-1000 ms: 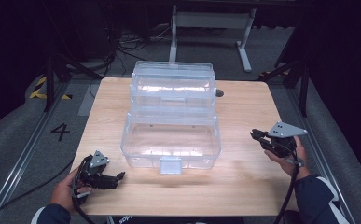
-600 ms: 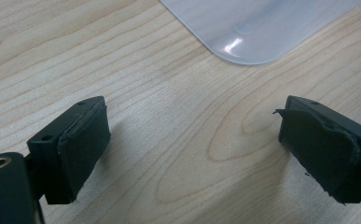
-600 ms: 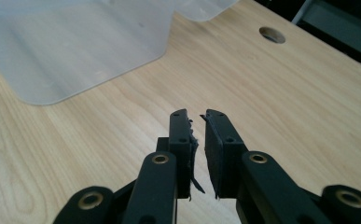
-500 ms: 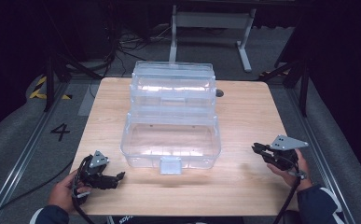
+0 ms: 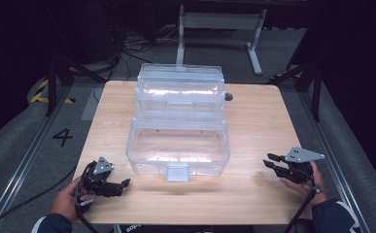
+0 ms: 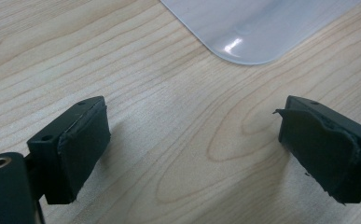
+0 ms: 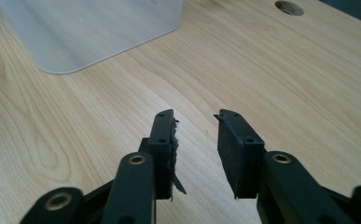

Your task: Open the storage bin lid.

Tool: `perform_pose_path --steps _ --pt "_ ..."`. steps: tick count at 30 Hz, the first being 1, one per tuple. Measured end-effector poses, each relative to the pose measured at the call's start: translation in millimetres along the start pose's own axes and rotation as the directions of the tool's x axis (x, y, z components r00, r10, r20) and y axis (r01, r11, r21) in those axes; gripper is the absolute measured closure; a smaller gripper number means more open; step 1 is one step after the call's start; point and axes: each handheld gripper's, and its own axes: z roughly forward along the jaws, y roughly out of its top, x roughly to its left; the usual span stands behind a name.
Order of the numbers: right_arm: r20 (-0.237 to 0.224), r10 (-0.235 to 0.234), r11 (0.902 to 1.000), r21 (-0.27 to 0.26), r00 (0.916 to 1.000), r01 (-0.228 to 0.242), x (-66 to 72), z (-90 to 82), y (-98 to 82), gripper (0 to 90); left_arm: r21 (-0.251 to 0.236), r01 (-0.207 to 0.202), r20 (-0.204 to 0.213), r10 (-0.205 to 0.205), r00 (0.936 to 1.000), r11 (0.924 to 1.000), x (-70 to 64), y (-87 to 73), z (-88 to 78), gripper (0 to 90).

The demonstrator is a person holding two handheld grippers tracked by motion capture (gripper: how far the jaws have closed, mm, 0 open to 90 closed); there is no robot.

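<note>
Compared with the earlier frames, the right gripper (image 5: pixel 275 162) had come down and back toward the near right edge of the worktop (image 5: pixel 253 121), while the left gripper (image 5: pixel 120 187) rested at almost the same place near the front left corner.

Both grippers held nothing. In the left gripper view its fingers (image 6: pixel 80 144) stood wide apart over bare wood; in the right gripper view the fingers (image 7: pixel 162 140) were parted by a narrower gap, also with only wood between them.

The clear plastic box (image 5: pixel 178 141) stood in the middle of the worktop, ahead of both pairs of fingers and between them, well apart from the right ones and nearer to the left ones. One rounded corner of it showed just beyond the fingers in each gripper view (image 6: pixel 253 32) (image 7: pixel 89 32). It seemed to have a lower tub with upper tiers stepped back behind it, and a small latch (image 5: pixel 178 171) at the front, toward the person. Through the clear walls I could see nothing inside it.

I judged that the work on the box was either not begun or just finished, because no fingers touched it.
</note>
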Motion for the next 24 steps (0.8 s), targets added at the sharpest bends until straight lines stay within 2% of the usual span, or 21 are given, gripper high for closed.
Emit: perform_pose_path --steps 7,11,13,17,19,24 --pt "-0.008 0.026 0.9990 0.037 0.9996 -0.026 -1.4 1.1 -11.6 52.9 0.000 0.000 0.000 0.000 1.0000 1.0000 0.0 0.0 0.0 9.2" --pt "-0.021 0.062 0.9961 0.064 0.9978 -0.061 -3.2 1.9 -18.2 44.1 0.001 -0.003 0.000 0.003 1.0000 1.0000 0.2 0.1 0.0 9.2" --pt "-0.019 0.095 0.9929 0.073 0.9953 -0.093 -4.2 2.3 -22.3 39.0 0.001 0.000 0.000 0.000 1.0000 1.0000 0.0 0.0 0.0 9.1" --pt "-0.007 0.111 0.9909 0.077 0.9938 -0.110 -4.1 2.4 -27.2 35.0 0.000 0.000 0.000 0.000 1.0000 1.0000 0.0 0.0 0.0 9.2" --pt "0.006 0.116 0.9880 0.102 0.9933 -0.116 -2.1 5.3 -32.0 30.5 0.000 0.000 0.000 0.000 1.0000 1.0000 0.0 0.0 0.0 9.2" --pt "-0.016 0.145 0.9836 0.110 0.9892 -0.143 0.5 5.9 -43.2 25.5 0.000 0.000 0.000 0.000 1.0000 1.0000 0.0 0.0 0.0 9.2"
